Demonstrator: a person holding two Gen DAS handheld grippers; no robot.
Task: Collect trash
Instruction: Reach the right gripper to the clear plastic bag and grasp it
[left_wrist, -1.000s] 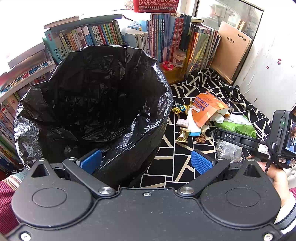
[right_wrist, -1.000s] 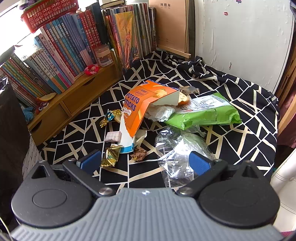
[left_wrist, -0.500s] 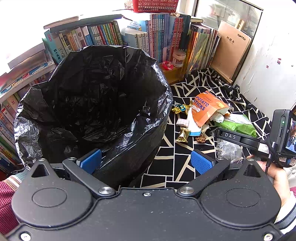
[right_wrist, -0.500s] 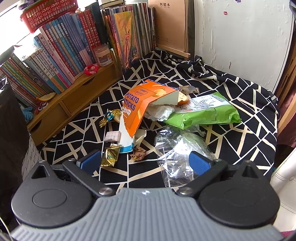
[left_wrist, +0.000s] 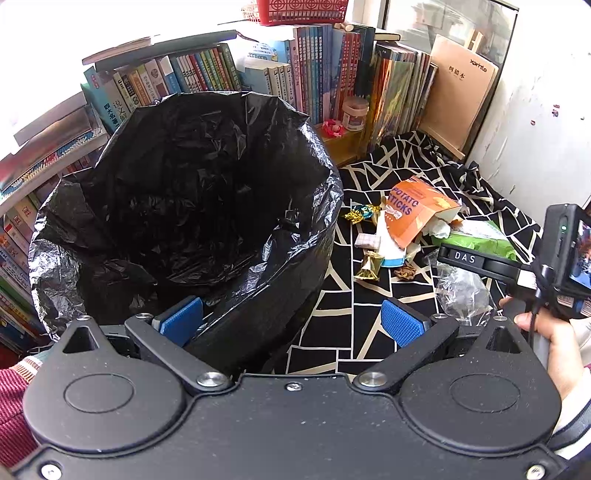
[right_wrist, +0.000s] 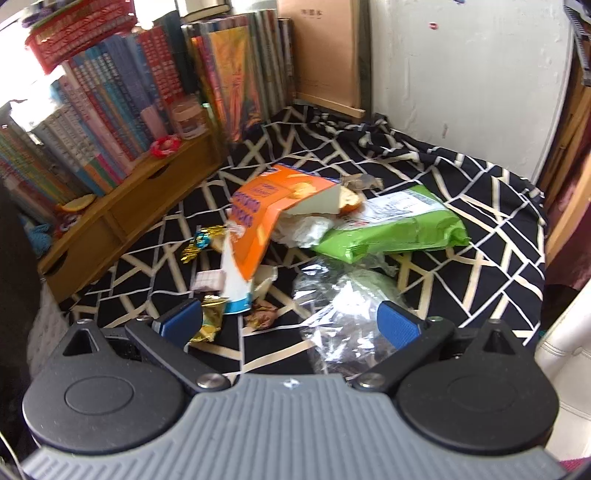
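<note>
A bin lined with a black bag (left_wrist: 184, 192) fills the left of the left wrist view, and nothing shows inside it. My left gripper (left_wrist: 291, 321) is open and straddles the bin's near rim. To the right, trash lies on a black patterned cloth (right_wrist: 461, 177): an orange potato-sticks box (right_wrist: 266, 210), a green packet (right_wrist: 391, 229), a clear plastic bag (right_wrist: 343, 306), crumpled tissue (right_wrist: 303, 230) and gold candy wrappers (right_wrist: 210, 325). My right gripper (right_wrist: 290, 323) is open just above the near edge of the pile. Its right finger overlaps the clear bag.
Rows of books (right_wrist: 122, 110) stand on a low wooden shelf (right_wrist: 122, 221) behind the trash, with a small jar (right_wrist: 188, 118) on it. A white wall (right_wrist: 461, 74) bounds the cloth at the right. A hand (left_wrist: 554, 339) holds the right tool.
The right gripper has moved forward and down toward the pile, so the trash looks closer and the view is blurred. The left gripper has stayed at the bin's rim.
</note>
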